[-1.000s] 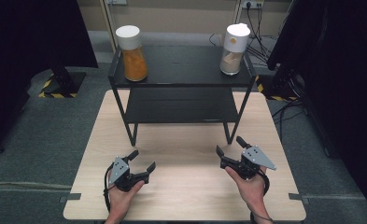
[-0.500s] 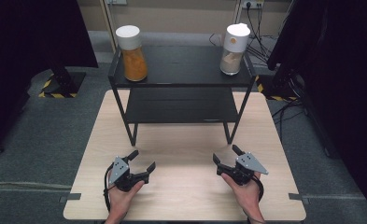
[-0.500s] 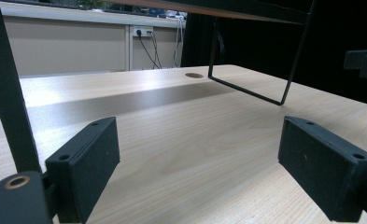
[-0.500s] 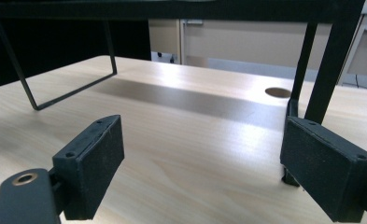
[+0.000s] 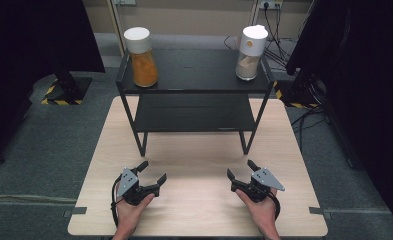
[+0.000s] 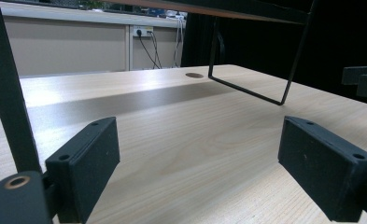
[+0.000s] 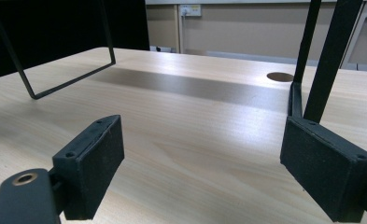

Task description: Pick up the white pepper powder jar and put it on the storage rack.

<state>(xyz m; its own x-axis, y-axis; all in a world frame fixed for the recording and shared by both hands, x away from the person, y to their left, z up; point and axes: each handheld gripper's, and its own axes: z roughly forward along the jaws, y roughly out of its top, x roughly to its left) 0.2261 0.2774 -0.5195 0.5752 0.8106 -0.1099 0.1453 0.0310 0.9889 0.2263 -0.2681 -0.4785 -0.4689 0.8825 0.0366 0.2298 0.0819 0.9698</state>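
Note:
My left gripper [image 5: 153,171] rests low over the near left of the wooden table [image 5: 199,150], jaws wide and open, nothing between them; its own view confirms the left gripper [image 6: 197,172] holds only bare wood in its gap. The right gripper [image 5: 242,168] sits at the near right, also open and empty, and in its own view the right gripper [image 7: 202,170] faces the shelf's legs. A black two-level shelf [image 5: 194,80] stands at the table's back. On its top stand a jar of orange contents [image 5: 140,56] at the left and a jar of pale contents [image 5: 250,52] at the right, both white-lidded.
The shelf's thin black legs [image 7: 328,60] and floor rail [image 6: 246,86] stand a little ahead of both grippers. A round cable hole [image 7: 280,76] is cut in the tabletop. Dark screens flank the table; cables [image 5: 304,117] trail on the floor at the right.
The right gripper has sunk toward the table and come slightly nearer the person. The left gripper has kept still.

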